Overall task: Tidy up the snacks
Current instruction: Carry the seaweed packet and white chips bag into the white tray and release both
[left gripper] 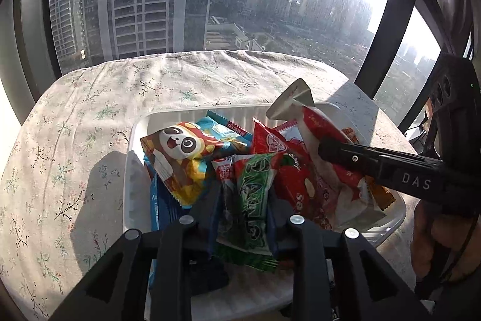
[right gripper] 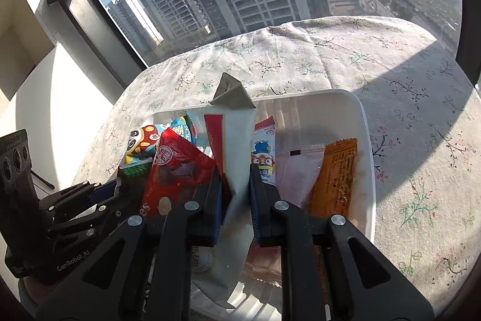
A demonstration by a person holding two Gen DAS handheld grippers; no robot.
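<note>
I'm placing snacks into the white tray (right gripper: pixel 368 140) on the bench (left gripper: pixel 90 98). My right hand-held gripper (right gripper: pixel 236 188) pinches the white-and-red packet (right gripper: pixel 237 134); my left hand-held gripper (left gripper: pixel 245 194) stands narrow around the green packet (left gripper: pixel 255 185), barely gripping. Next, I judge: let go, withdraw clear of the near rim. Free cloth lies left and far.
</note>
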